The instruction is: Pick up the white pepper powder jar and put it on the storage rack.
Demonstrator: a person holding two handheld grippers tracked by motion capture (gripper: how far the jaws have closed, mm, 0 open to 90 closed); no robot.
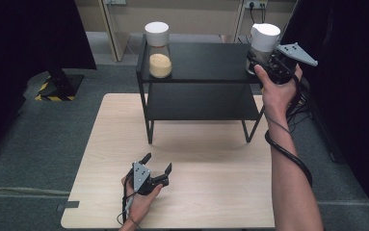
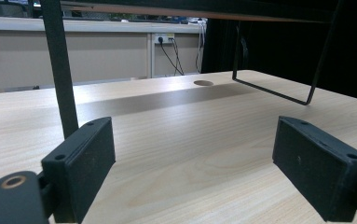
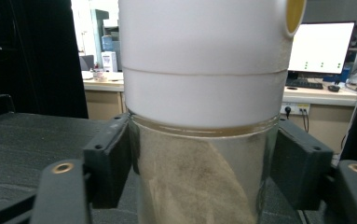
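Note:
A glass jar (image 1: 265, 41) with a white lid and a little sandy powder stands at the right end of the black shelf's top (image 1: 206, 62). My right gripper (image 1: 262, 61) reaches around its glass body. In the right gripper view the jar (image 3: 204, 93) sits between the two pads of the right gripper (image 3: 204, 163), which lie close beside the glass with no clear squeeze. A second white-lidded jar (image 1: 159, 50), half full of yellow grains, stands at the shelf's left end. My left gripper (image 1: 158, 162) rests on the wooden table (image 1: 211, 192), open and empty, as the left gripper (image 2: 195, 163) also shows in its own view.
The black two-level shelf stands on thin metal legs (image 2: 59, 70) at the table's far side, with its lower level (image 1: 201, 103) bare. A round cable hole (image 2: 203, 83) is cut in the tabletop. Dark curtains hang at both sides; a cable trails along the right forearm (image 1: 288, 154).

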